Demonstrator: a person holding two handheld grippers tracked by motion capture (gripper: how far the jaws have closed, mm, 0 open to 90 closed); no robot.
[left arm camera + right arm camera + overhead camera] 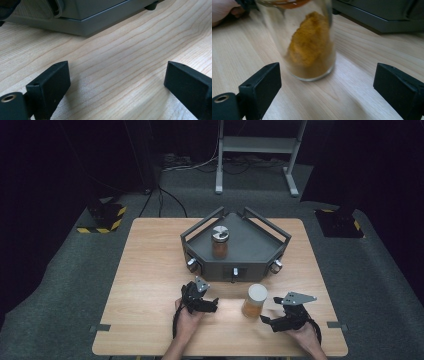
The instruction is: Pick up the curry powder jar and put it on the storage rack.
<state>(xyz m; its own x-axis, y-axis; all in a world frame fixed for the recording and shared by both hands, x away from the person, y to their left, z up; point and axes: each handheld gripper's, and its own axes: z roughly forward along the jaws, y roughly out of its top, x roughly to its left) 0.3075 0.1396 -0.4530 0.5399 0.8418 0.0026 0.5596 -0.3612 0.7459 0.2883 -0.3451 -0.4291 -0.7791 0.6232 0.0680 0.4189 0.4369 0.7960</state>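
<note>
Right tongs wide, lined up on spice jar mid-frame for a grab; left tongs wide, idle over table.

Each gripper, left and right, is black with blocky jaws, a grey three-cornered plate on top and a trailing black cable.

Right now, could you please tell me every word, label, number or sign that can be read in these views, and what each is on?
None: no readable text anywhere.
The glass jar on the table and the jar in the grey tray bear no legible label.
The yellow-and-black hazard stripes on the floor carry no words.
</note>
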